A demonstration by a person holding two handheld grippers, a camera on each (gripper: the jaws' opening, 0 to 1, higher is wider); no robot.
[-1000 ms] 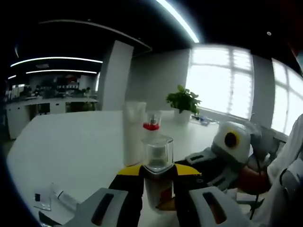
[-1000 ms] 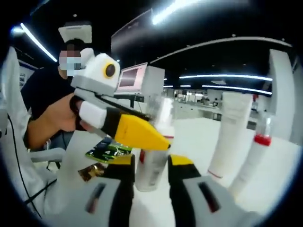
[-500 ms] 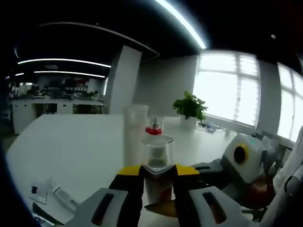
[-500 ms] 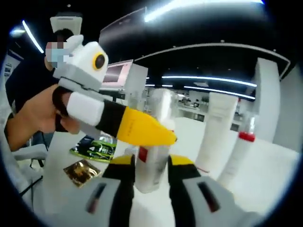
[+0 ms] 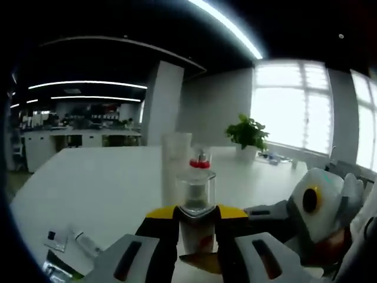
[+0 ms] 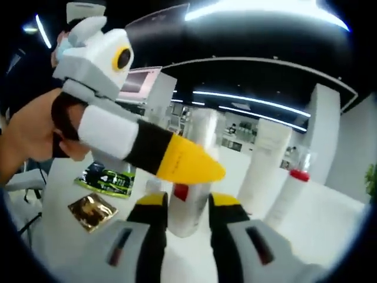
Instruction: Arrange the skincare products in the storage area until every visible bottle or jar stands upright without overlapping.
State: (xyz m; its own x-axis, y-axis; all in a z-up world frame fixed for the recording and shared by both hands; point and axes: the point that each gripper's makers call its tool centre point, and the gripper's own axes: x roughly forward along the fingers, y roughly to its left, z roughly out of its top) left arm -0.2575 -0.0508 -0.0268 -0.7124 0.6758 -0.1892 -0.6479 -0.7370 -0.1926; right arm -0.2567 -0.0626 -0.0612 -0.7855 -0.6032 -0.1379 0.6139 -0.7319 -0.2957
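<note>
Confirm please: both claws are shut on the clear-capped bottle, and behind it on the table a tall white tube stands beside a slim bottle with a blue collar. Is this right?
Not quite. The slim bottle has a red collar, not blue, as the right gripper view shows. The rest holds: the left claw and right claw are both shut on the clear-capped bottle, and the tall white tube stands beside the slim bottle on the table.

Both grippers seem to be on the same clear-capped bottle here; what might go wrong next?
1. The left gripper and right gripper both clamp the clear-capped bottle; an uneven release might tip it.
2. The white tube and the red-collared bottle stand upright close behind; a swing of either gripper might knock them.
3. Sachets lie flat nearby and could end up under a set-down bottle.
</note>
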